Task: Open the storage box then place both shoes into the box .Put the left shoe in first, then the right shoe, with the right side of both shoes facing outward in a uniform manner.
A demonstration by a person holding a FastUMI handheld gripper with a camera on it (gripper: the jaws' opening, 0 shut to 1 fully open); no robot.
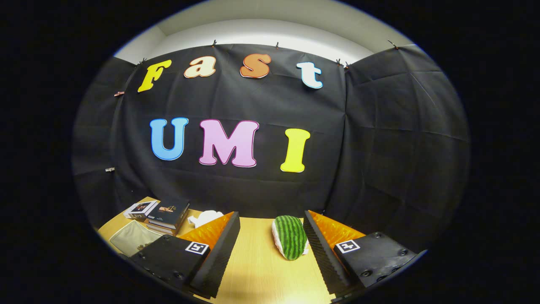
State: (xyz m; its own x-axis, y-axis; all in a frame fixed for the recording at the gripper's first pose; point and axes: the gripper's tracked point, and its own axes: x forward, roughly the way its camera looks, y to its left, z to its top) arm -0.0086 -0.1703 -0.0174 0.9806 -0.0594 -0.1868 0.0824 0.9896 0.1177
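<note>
Green-striped, perhaps fuzzy shoe (pixel 290 237) on table (pixel 257 270) between wide-apart tool (pixel 270 253) fingers.

Smooth wood-grain table (pixel 257 270); fuzzy watermelon-striped shoe (pixel 290 236); matt creased cloth wall (pixel 379 139).

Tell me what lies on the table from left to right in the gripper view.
Pale tray → stack of books → white object behind the tool's left finger → green striped shoe between the open tool's fingers, untouched.

1. No readable text stands on the stacked books (pixel 168 214) at the counter's far corner; their cover print is too small.
2. Each finger of the claw (pixel 270 253) carries a square black-and-white coded marker (pixel 196 248), no words.
</note>
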